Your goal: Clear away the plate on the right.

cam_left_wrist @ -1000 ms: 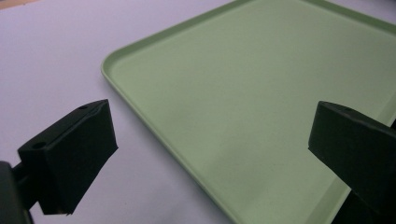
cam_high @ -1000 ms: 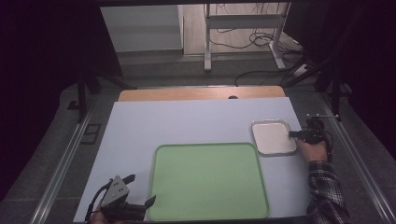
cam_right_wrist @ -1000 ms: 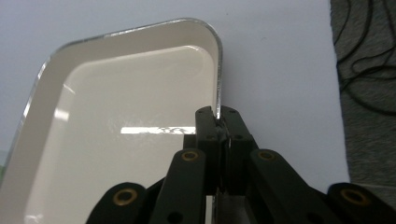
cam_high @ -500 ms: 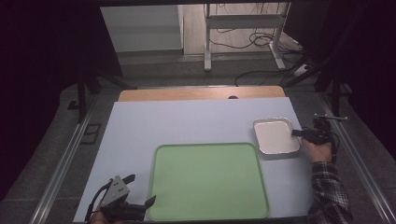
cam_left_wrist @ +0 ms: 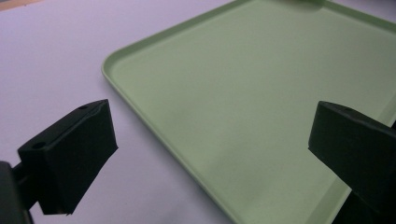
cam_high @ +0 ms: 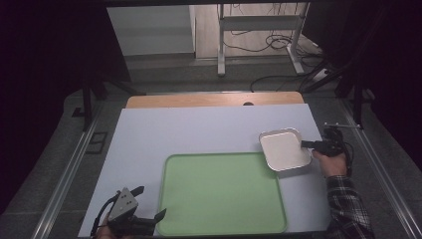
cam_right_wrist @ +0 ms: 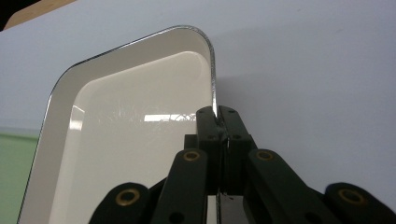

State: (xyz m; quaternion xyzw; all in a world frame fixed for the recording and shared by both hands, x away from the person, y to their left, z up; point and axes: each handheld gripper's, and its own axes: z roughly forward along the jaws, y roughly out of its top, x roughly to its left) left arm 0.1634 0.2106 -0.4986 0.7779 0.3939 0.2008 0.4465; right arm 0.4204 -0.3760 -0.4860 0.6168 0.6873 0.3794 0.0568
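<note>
A small white tray with a metal rim hangs over the mat at the right. One corner reaches over the far right corner of the large green tray. My right gripper is shut on the white tray's right rim. In the right gripper view the jaws pinch the thin rim of the white tray, and a shadow lies under it. My left gripper stands open at the green tray's near left corner. Its left gripper view has nothing between the pads above the green tray.
A pale blue mat covers the table, with a wooden strip along the far edge. Metal rails run down both sides. A table frame and cables stand on the floor beyond.
My right gripper has carried the white tray leftward and slightly up, so its corner now overlaps the green tray. The left gripper has stayed put.
</note>
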